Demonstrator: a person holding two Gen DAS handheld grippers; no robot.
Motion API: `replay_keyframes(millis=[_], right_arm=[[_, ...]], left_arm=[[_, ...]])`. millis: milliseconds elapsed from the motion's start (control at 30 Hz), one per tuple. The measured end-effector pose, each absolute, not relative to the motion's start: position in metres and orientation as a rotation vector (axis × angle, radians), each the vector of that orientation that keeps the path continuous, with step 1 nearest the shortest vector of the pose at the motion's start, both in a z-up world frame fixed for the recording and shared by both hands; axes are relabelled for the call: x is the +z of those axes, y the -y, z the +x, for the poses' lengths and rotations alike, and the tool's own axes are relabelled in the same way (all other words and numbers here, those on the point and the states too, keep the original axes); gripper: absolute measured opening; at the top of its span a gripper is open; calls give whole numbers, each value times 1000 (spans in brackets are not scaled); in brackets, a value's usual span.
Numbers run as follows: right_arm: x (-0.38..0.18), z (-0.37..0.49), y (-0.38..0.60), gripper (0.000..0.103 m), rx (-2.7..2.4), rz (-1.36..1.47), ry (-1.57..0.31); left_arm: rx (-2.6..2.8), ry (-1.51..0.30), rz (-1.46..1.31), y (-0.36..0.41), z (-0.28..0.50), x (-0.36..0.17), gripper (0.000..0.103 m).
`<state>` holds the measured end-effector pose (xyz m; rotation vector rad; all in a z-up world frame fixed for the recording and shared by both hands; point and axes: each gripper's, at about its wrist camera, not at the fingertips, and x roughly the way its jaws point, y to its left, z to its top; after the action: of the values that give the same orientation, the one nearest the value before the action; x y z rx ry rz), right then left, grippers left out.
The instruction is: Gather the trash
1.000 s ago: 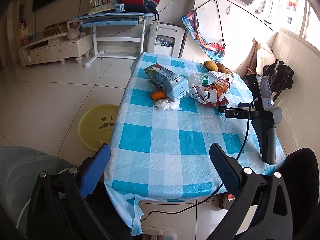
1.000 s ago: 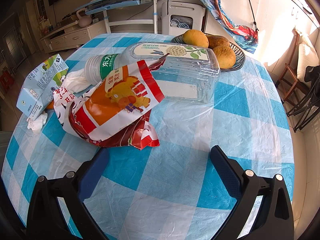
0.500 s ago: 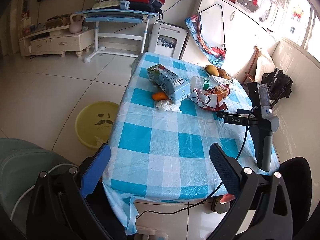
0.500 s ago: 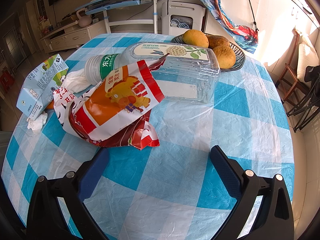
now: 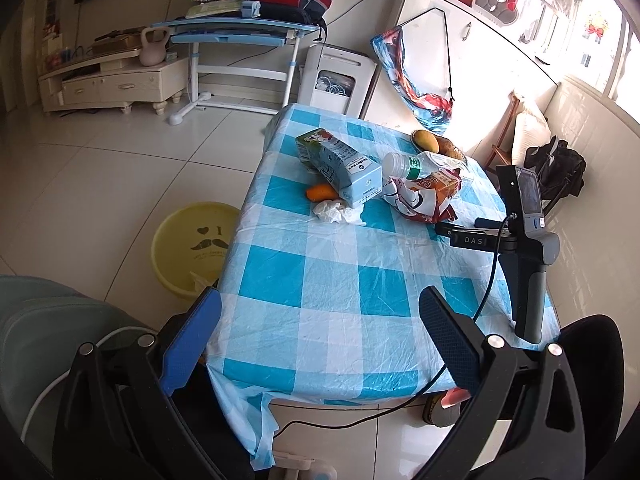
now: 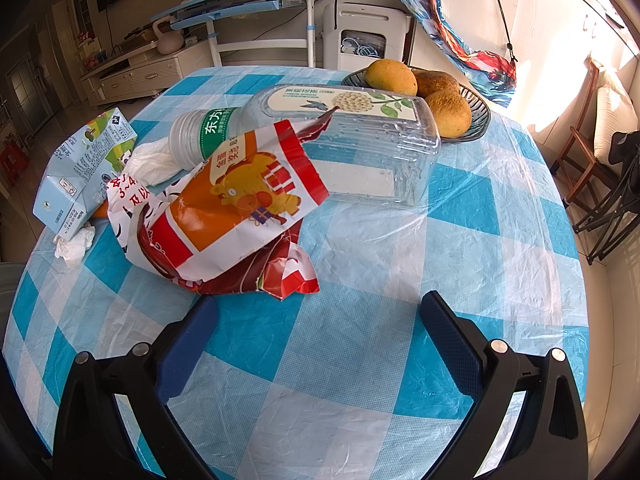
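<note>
Over the last second the left wrist view has pulled back and risen: the table (image 5: 352,280) now sits smaller and higher in the frame, and more floor shows at the left than it did a second ago. The right wrist view has not shifted at all.

At the lower left of the left view, the yellow basin (image 5: 192,248) stands on the floor just beside the table's edge; it looks like the likely place for the trash, though that is a judgement. The left tool (image 5: 318,338) hovers off the near edge of the table, its blue pads spread wide and nothing between them.

Toward the upper middle of that view the trash lies in one cluster: the milk carton (image 5: 340,168) on its side, an orange scrap (image 5: 320,191) and a crumpled tissue (image 5: 338,213) touching its near end, then the plastic bottle (image 5: 404,165) and the snack bag (image 5: 424,196).

In the right view the same bag (image 6: 240,208) fills the middle left, draped over the bottle (image 6: 200,136) and against a clear plastic box (image 6: 360,148); a fruit bowl (image 6: 478,122) sits behind, upper right. The right tool (image 6: 318,346) rests low over the cloth just short of the bag, jaws released and empty.

Nothing has been collected yet. The retreat of the left tool suggests it is being repositioned, while the right is placed for a first grab at the bag.
</note>
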<state>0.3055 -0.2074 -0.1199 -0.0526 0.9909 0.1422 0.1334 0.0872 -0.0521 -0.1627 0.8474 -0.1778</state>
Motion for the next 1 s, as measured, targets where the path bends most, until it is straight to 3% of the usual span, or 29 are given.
replay_keyframes(millis=[1000], right_arm=[[-120, 306, 208, 96, 142, -54, -990]], left_arm=[[-80, -795, 66, -66, 125, -49, 96]])
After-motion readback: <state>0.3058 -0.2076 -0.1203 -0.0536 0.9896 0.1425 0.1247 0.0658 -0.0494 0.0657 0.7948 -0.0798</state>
